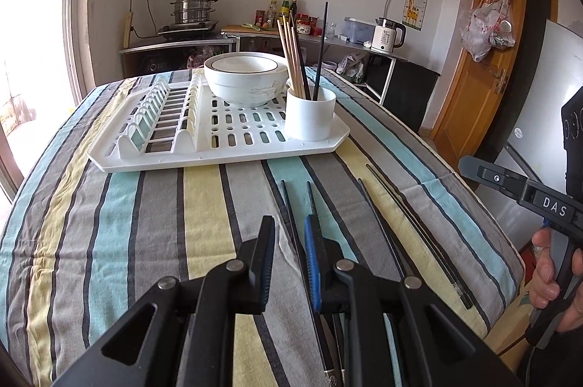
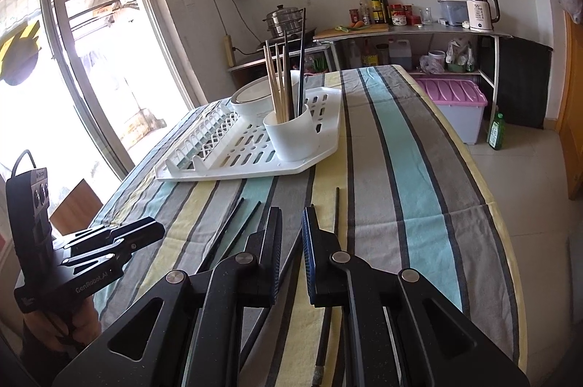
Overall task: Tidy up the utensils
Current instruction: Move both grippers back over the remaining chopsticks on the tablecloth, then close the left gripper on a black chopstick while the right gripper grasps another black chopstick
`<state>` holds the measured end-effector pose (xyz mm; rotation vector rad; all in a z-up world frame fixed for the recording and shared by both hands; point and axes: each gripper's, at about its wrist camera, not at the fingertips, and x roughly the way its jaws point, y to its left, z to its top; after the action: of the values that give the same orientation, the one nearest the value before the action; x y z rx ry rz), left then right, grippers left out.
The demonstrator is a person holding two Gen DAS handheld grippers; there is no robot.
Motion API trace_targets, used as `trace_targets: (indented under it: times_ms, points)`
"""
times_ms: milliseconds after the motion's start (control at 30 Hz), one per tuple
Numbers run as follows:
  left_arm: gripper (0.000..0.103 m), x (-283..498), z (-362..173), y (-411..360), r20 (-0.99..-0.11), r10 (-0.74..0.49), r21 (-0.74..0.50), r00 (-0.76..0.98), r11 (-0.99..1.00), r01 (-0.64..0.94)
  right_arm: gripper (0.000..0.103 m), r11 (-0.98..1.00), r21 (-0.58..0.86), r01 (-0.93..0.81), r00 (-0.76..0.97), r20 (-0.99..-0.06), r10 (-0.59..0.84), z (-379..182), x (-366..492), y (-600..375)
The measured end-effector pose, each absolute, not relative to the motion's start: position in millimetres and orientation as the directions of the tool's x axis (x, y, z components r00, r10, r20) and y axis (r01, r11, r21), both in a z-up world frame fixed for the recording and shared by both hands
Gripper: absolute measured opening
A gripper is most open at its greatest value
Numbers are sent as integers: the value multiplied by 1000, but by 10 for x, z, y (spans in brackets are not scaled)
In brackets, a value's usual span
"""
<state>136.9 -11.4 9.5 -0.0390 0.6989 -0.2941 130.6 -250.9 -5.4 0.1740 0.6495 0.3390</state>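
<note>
On the striped bench (image 1: 109,223) sits a white rack (image 1: 226,139) with a bowl (image 1: 246,77) and a cup (image 1: 309,114) of chopsticks. 4 black chopsticks (image 1: 411,226), perhaps more, lie loose nearby. Left gripper (image 1: 289,252) and right gripper (image 2: 291,241) hover over them, both apart, empty.

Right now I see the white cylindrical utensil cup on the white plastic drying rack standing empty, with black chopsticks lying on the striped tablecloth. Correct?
Not quite. The white cylindrical utensil cup on the white plastic drying rack already holds wooden and black chopsticks, as the left wrist view shows. Black chopsticks do lie on the striped tablecloth.
</note>
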Motion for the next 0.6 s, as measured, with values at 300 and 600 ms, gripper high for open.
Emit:
trace_targets:
  times_ms: [300,600]
  points:
    - [24,1650,-41,-175,-681,-269,-125,681,959,253,12,936,247,-249,697,-626,350,-243,1508,-2357]
    - [24,2025,-231,-288,-744,-262,-123,614,958,259,12,949,225,-219,624,-716,314,-513,1797,-2225]
